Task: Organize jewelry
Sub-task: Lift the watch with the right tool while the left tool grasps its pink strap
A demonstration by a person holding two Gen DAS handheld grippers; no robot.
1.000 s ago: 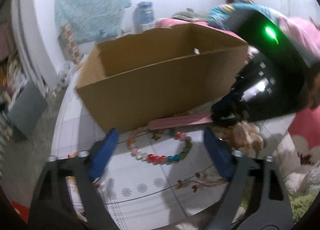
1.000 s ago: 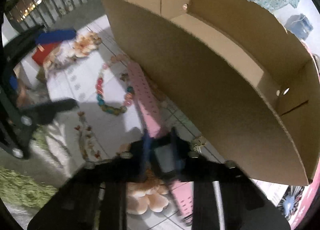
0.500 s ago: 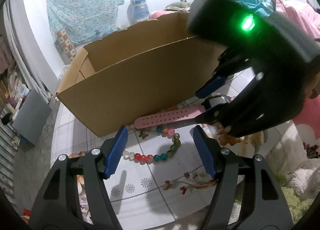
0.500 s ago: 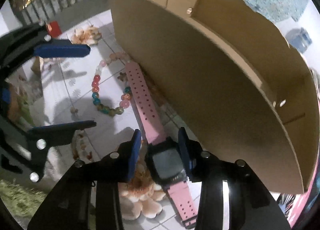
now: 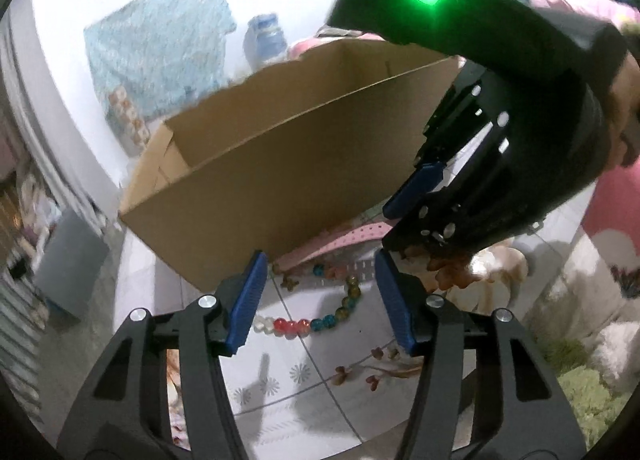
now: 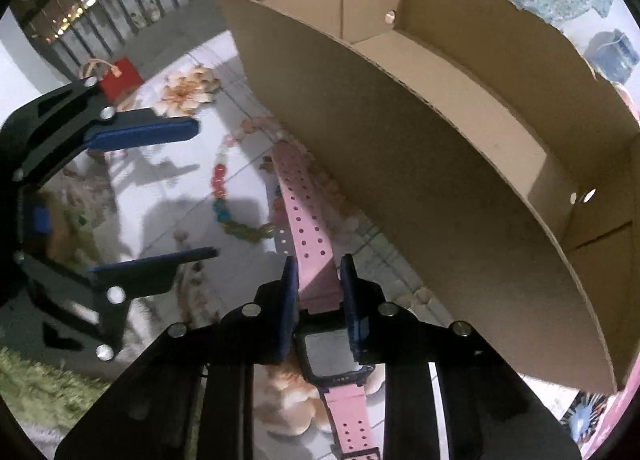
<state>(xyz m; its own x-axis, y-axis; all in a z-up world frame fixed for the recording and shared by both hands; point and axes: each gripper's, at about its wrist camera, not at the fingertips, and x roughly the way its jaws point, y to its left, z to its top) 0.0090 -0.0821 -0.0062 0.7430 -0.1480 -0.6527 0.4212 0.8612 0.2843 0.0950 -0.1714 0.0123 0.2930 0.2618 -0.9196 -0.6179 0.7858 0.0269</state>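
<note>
A pink watch (image 6: 306, 227) with a dark square face lies along the foot of an open cardboard box (image 6: 400, 147). My right gripper (image 6: 318, 272) is shut on the watch, its blue pads clamping the strap just above the face. A bead bracelet (image 5: 320, 308) of red, teal and clear beads lies on the floral cloth beside the strap; it also shows in the right wrist view (image 6: 228, 199). My left gripper (image 5: 318, 272) is open and empty, hovering over the bracelet. The box (image 5: 280, 179) looks empty inside.
A floral tablecloth (image 5: 300, 380) covers the surface. A white fluffy item (image 5: 592, 300) and green fuzzy mat (image 5: 592, 396) lie at the right. A red tag (image 6: 120, 77) lies beyond the left gripper. A grey bin (image 5: 68, 264) stands at the left.
My right gripper has closed from around the watch face onto the strap and body. My left gripper has moved closer over the bracelet, staying open.
</note>
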